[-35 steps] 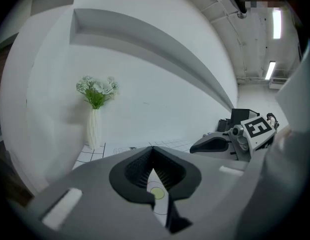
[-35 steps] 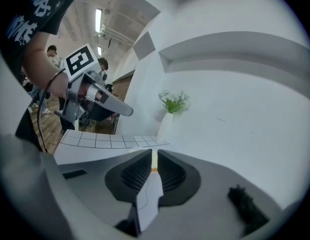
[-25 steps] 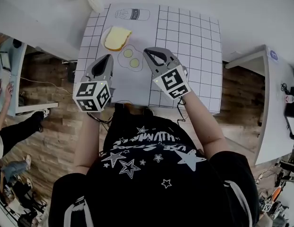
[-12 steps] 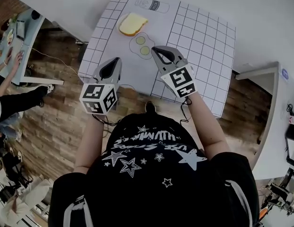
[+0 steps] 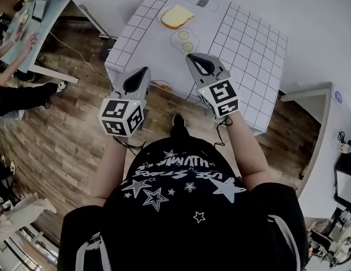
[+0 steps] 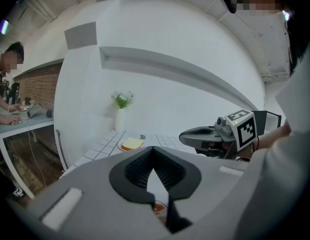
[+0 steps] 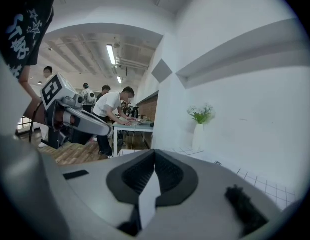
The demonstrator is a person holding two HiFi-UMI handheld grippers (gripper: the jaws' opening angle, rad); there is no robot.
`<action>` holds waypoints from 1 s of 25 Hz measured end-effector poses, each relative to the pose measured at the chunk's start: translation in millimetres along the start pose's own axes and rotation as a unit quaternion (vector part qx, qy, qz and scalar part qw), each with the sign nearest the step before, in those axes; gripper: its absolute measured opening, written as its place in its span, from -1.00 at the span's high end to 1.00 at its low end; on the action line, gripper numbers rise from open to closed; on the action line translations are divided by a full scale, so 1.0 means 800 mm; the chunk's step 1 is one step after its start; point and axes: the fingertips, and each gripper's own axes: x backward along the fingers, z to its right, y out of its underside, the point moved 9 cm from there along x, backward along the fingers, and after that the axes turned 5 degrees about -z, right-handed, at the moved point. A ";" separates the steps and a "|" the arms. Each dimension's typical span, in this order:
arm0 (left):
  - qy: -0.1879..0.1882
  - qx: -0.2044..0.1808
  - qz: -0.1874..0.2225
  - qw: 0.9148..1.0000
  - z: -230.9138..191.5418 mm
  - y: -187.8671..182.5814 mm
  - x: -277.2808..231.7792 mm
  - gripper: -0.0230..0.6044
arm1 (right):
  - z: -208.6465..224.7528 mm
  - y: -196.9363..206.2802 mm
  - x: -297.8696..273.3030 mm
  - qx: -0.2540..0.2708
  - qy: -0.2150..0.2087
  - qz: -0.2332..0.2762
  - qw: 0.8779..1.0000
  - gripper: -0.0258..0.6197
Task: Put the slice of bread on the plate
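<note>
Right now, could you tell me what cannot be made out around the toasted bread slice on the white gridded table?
White round plate: head view, nearly covered by the toasted bread slice, rim lost against the white gridded table.
Dark print beyond the bread: head view, too small to read.
Bread: absent from right gripper view.

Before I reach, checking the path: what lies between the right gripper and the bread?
In the head view, two fried-egg shapes lie between right gripper and bread.
</note>
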 end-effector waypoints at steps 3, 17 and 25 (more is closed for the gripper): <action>-0.004 0.000 0.008 1.000 0.005 0.006 0.031 0.90 | -0.027 -0.007 0.011 -0.004 -0.001 0.005 1.000 0.88; 0.022 0.014 0.039 0.999 0.050 0.063 0.149 0.90 | -0.149 -0.009 0.121 -0.014 0.040 -0.003 0.999 0.88; 0.048 0.020 0.045 0.998 0.078 0.066 0.163 0.90 | -0.160 -0.011 0.179 -0.027 0.070 0.004 0.997 0.88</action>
